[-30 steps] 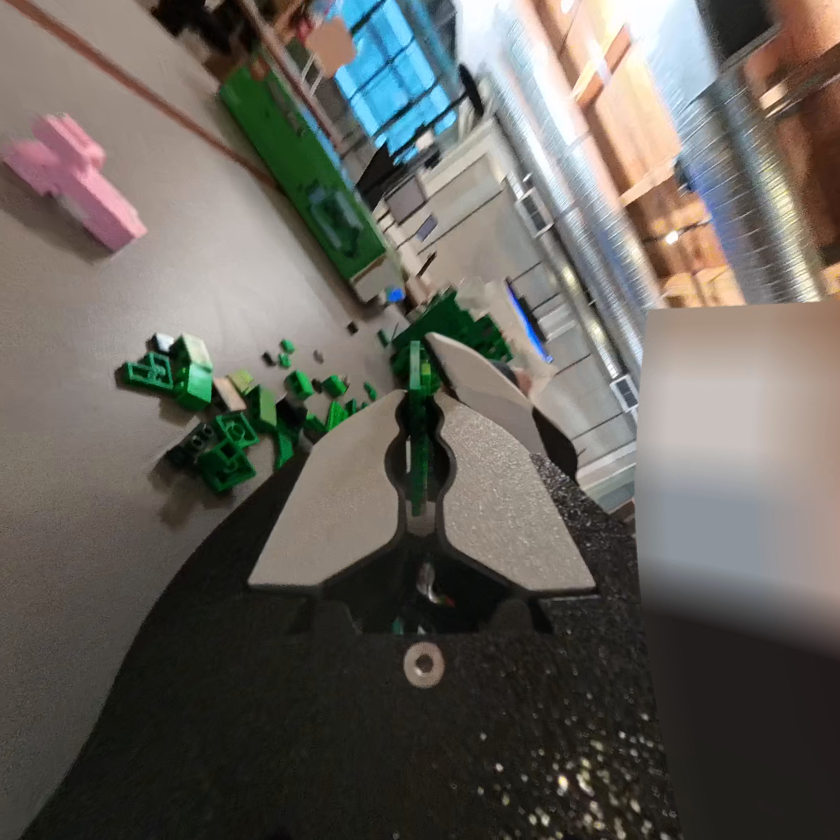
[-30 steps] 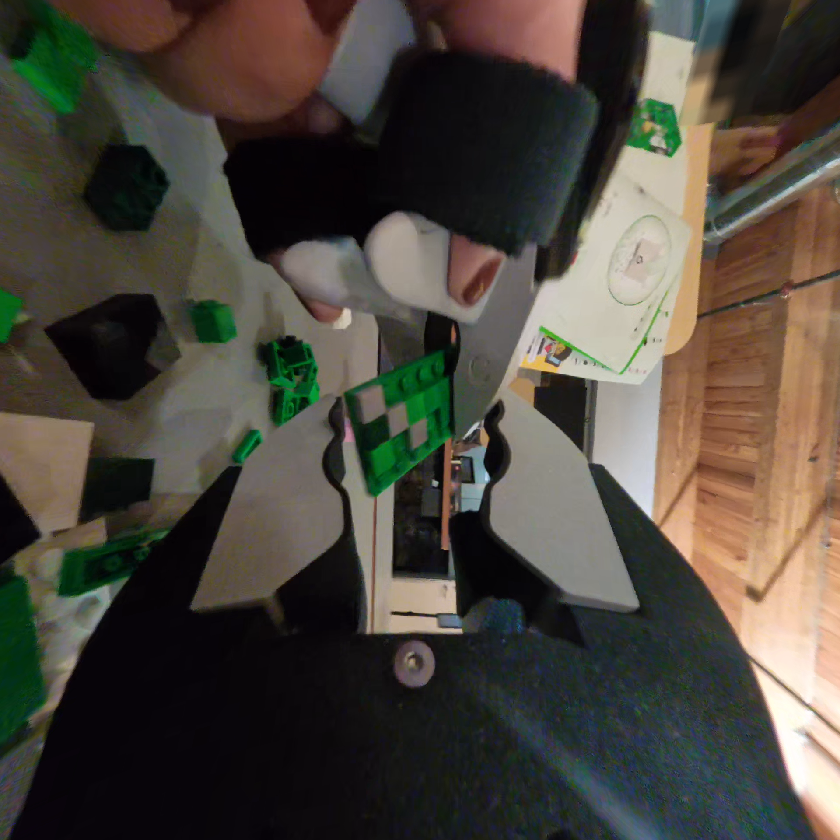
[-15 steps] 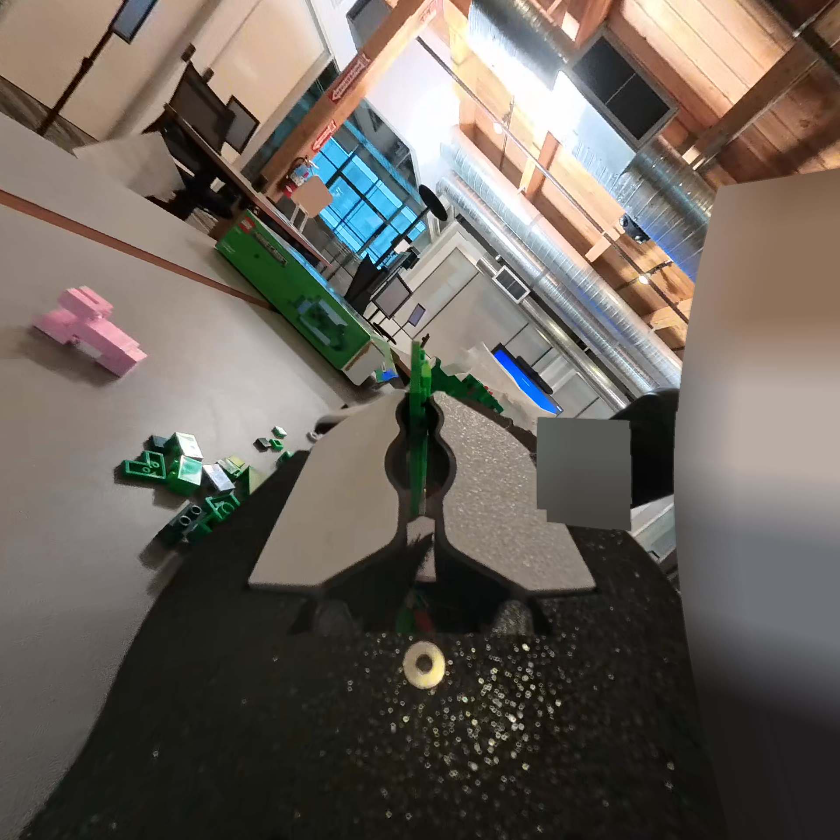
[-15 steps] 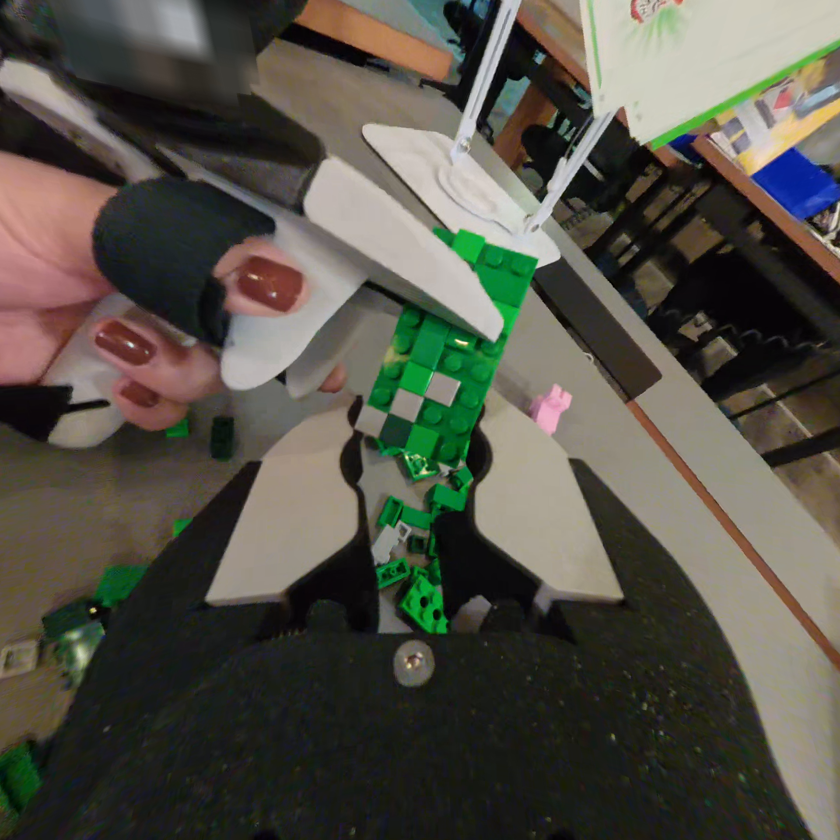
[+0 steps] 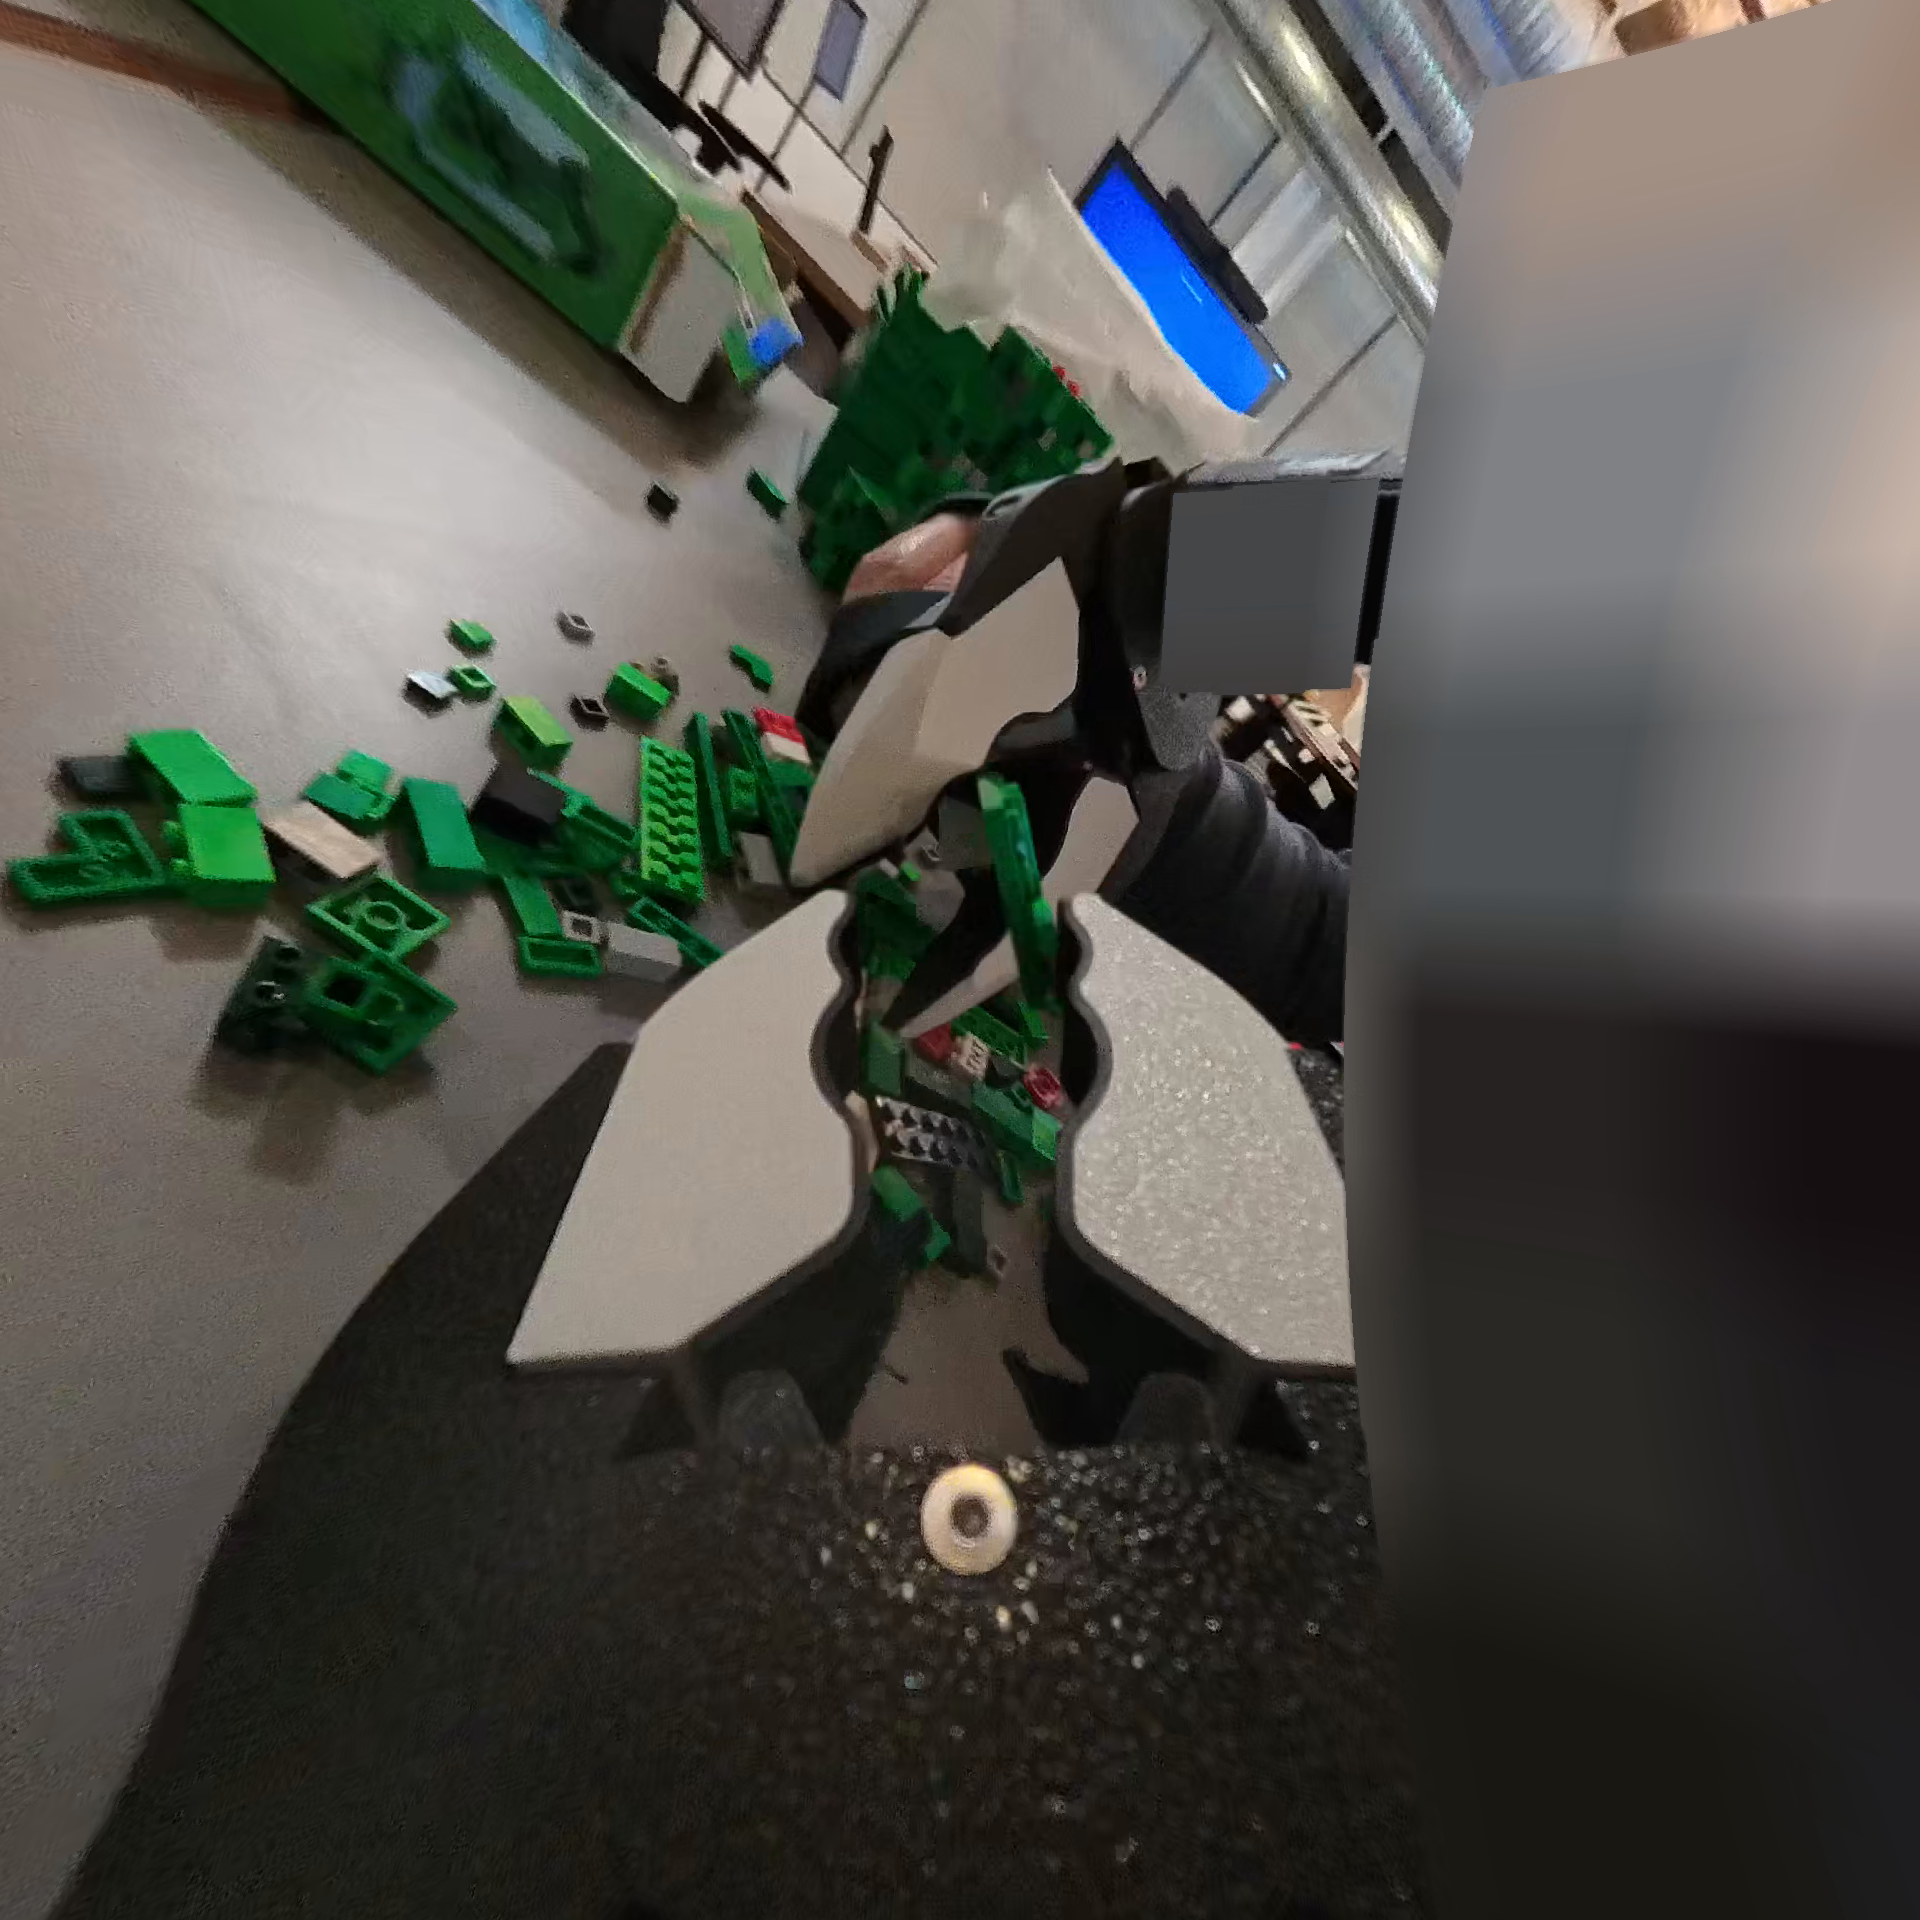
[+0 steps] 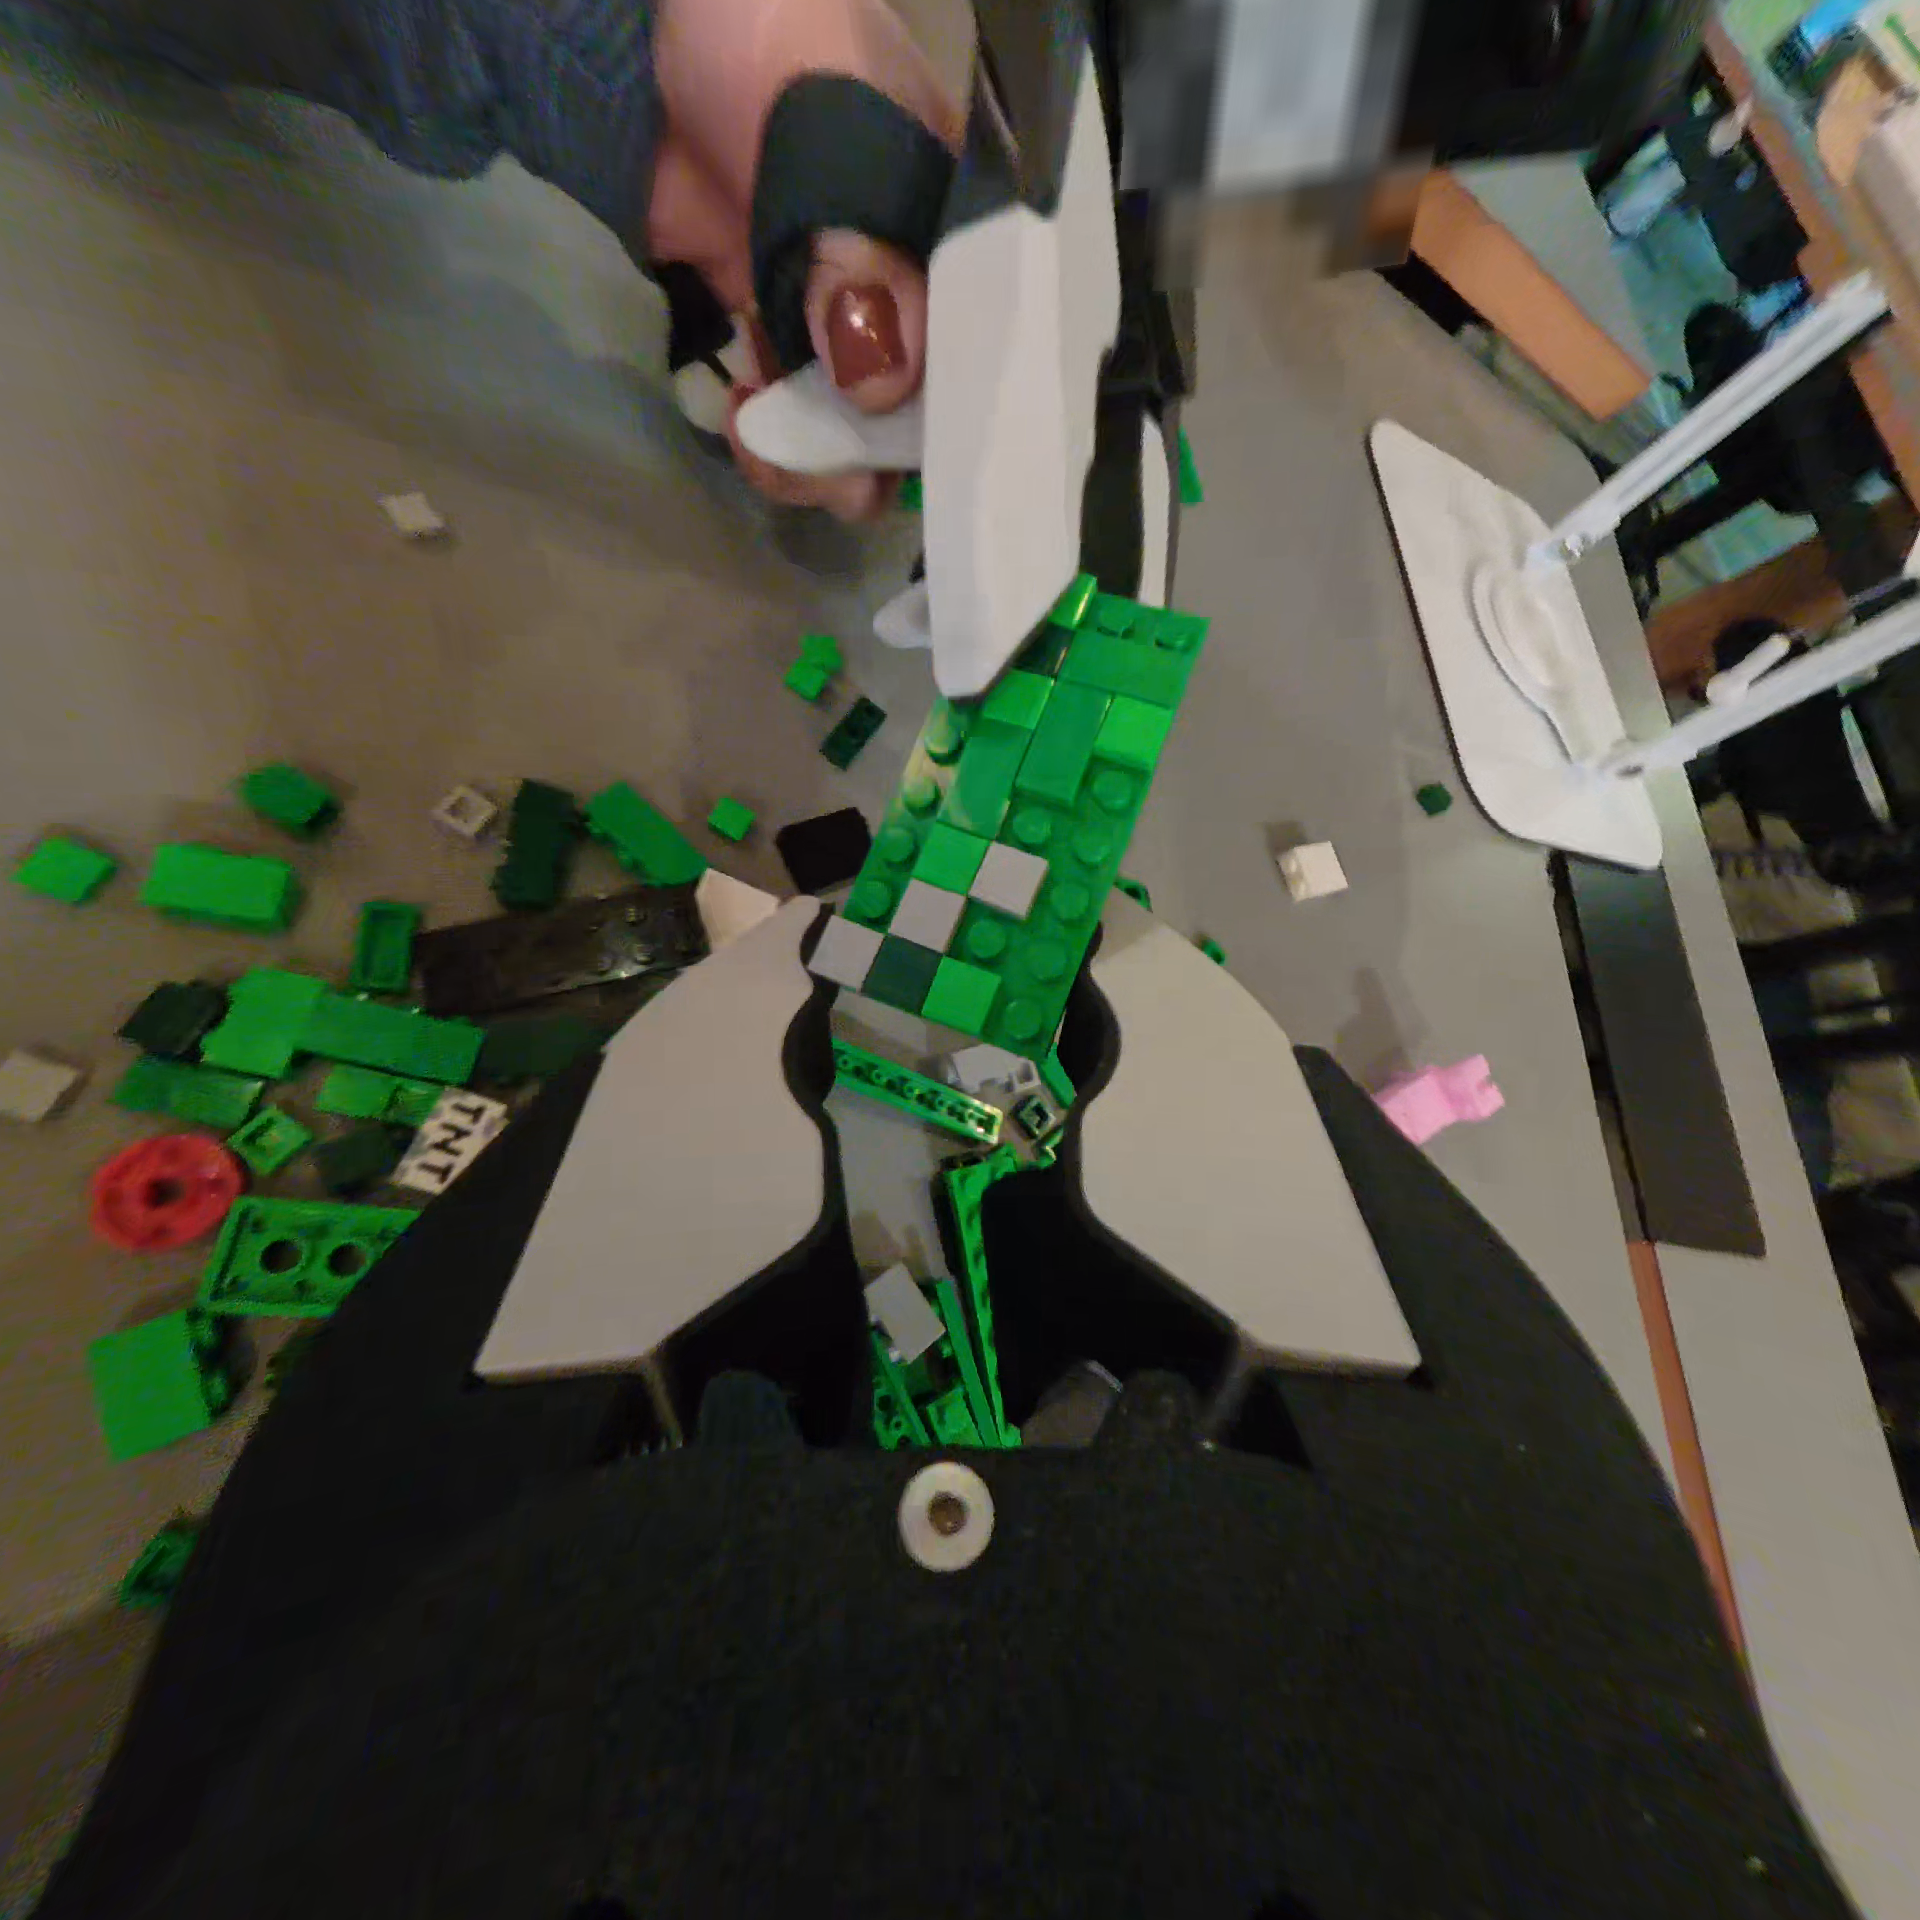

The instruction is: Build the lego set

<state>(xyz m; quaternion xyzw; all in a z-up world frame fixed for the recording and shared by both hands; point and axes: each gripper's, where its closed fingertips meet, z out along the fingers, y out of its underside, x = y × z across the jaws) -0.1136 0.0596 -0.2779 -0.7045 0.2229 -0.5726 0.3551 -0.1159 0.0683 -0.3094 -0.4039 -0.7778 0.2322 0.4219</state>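
Bricks [image 5: 447, 831], mostly green with a few grey, black and red ones, lie scattered over the grey table [image 5: 260, 364], and we see them from both wrist views. Our left gripper [image 5: 956, 909] has its jaws spread, with a clear gap between the two pale fingers. Just beyond their tips stands the green plate assembly [image 5: 1013, 873], seen edge-on and closer to the right-hand finger than to the left one. From the right wrist view we look at the same assembly face-on: a long studded plate covered in light green, dark green and grey tiles, raised above the table and tilted. Its lower end sits between the tips of our right gripper [image 6: 971, 925], with one corner touching the left-hand finger. Those jaws stand about as wide apart as the plate, and we cannot tell whether they press on it. A finger of the left gripper lies across the plate's upper end, and the hand [image 6: 769, 208] holding that gripper shows just behind it. A long black plate [image 6: 561, 951] and a red round piece [image 6: 166, 1190] lie among the loose bricks. A small pink build [image 6: 1439, 1101] sits apart near the table's edge. A white stand base [image 6: 1507, 644] rests farther along, and a green box [image 5: 499, 145] lies at the far side.
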